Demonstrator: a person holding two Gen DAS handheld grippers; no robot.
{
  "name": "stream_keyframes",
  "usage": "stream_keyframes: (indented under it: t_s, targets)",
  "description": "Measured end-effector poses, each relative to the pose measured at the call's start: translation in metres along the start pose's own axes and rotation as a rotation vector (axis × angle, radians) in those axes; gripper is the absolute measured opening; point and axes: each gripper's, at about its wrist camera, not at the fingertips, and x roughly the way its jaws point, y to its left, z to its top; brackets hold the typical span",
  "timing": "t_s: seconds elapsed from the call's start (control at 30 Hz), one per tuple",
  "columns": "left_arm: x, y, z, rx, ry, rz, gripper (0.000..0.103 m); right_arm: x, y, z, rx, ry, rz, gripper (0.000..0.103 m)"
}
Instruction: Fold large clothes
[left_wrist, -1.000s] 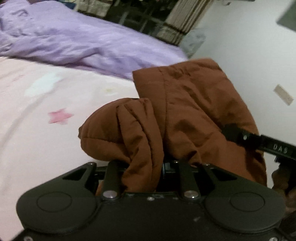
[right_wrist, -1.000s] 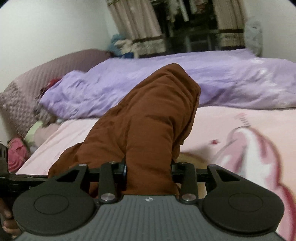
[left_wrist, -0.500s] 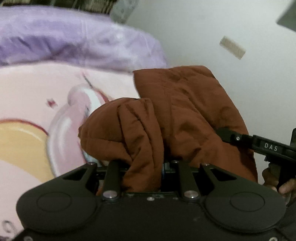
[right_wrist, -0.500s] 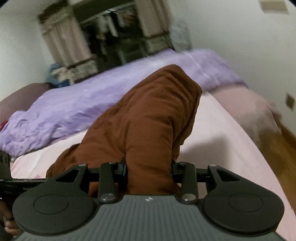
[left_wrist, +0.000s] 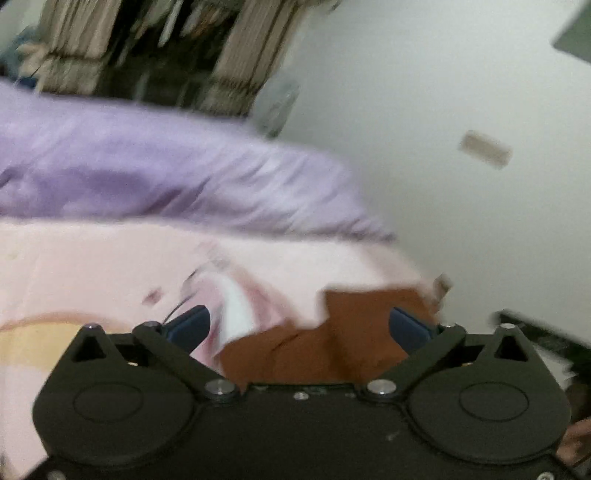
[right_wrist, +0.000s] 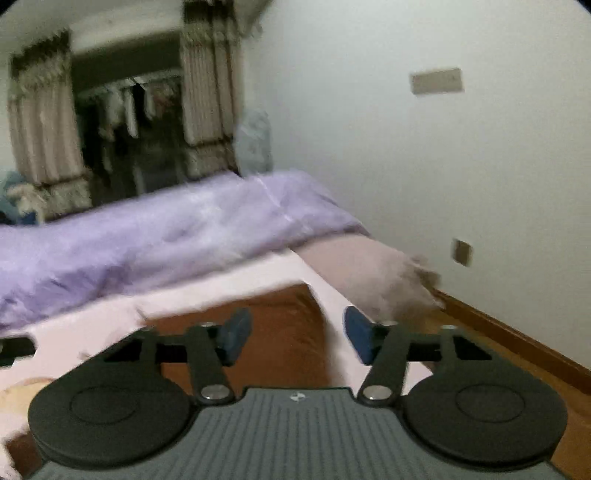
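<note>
Both grippers are sitting wide apart now, left gripper and right gripper, brown jacket lying on the pink bedsheet below, everything blurry.

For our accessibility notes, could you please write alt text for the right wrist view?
The right gripper is open, blue fingertips spread above a brown garment lying on a pink bedsheet. Behind lie a purple duvet, curtains, a white wall and a wooden floor; the image is motion-blurred.
</note>
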Motion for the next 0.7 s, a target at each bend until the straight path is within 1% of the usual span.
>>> stream_keyframes:
  t_s: [0.03,0.07,0.1,0.13,0.17,0.2,0.23,0.27,0.3,0.33,0.37,0.43,0.47,0.53,0.57,0.6,0.63,0.67,0.7]
  targets:
    - [0.006,-0.006,-0.001,0.012,-0.010,-0.015,0.103,0.011,0.009,-0.004,-0.002,0.008,0.012,0.048]
    - [0.016,-0.013,-0.004,0.032,-0.010,-0.014,0.103,0.023,0.014,-0.010,-0.009,0.022,0.018,0.046]
    - [0.028,-0.014,-0.009,0.054,-0.011,-0.004,0.103,0.039,0.020,-0.017,-0.022,0.046,0.020,0.045]
    - [0.038,-0.018,-0.016,0.093,-0.005,0.019,0.103,0.056,0.021,-0.028,-0.030,0.090,0.015,0.045]
    - [0.056,-0.021,-0.026,0.145,0.013,0.055,0.103,0.075,0.020,-0.036,-0.033,0.146,0.002,0.045]
    - [0.075,-0.021,-0.040,0.204,0.057,0.099,0.103,0.096,0.019,-0.050,-0.030,0.207,-0.012,0.045]
    - [0.096,-0.018,-0.055,0.247,0.127,0.134,0.103,0.100,0.019,-0.060,-0.038,0.223,-0.028,0.045]
    - [0.115,-0.012,-0.073,0.271,0.165,0.140,0.103,0.104,0.019,-0.066,-0.052,0.216,-0.036,0.045]
    - [0.124,-0.007,-0.084,0.263,0.154,0.131,0.103,0.104,0.021,-0.063,-0.049,0.221,-0.033,0.045]
    - [0.121,0.005,-0.086,0.217,0.134,0.104,0.103,0.102,0.025,-0.059,-0.051,0.222,-0.033,0.046]
    - [0.117,0.012,-0.078,0.167,0.137,0.082,0.103,0.098,0.028,-0.055,-0.067,0.218,-0.035,0.046]
    - [0.109,0.018,-0.064,0.132,0.153,0.084,0.103,0.083,0.030,-0.050,-0.081,0.206,-0.040,0.046]
    - [0.103,0.013,-0.060,0.141,0.148,0.094,0.103,0.073,0.030,-0.048,-0.072,0.197,-0.041,0.046]
    - [0.079,0.001,-0.054,0.196,0.095,0.129,0.103,0.053,0.026,-0.044,-0.042,0.198,-0.031,0.047]
    - [0.066,-0.003,-0.050,0.222,0.080,0.141,0.103,0.041,0.024,-0.042,-0.025,0.204,0.009,0.048]
    - [0.054,-0.009,-0.049,0.244,0.065,0.136,0.103,0.028,0.021,-0.041,-0.010,0.208,0.057,0.051]
    - [0.027,-0.021,-0.051,0.256,0.054,0.129,0.103,0.016,0.019,-0.041,0.002,0.209,0.087,0.054]
    - [0.013,-0.024,-0.053,0.256,0.041,0.121,0.103,0.003,0.016,-0.041,0.014,0.202,0.083,0.054]
    - [-0.004,-0.033,-0.063,0.254,0.030,0.108,0.103,-0.007,0.015,-0.044,0.013,0.195,0.059,0.054]
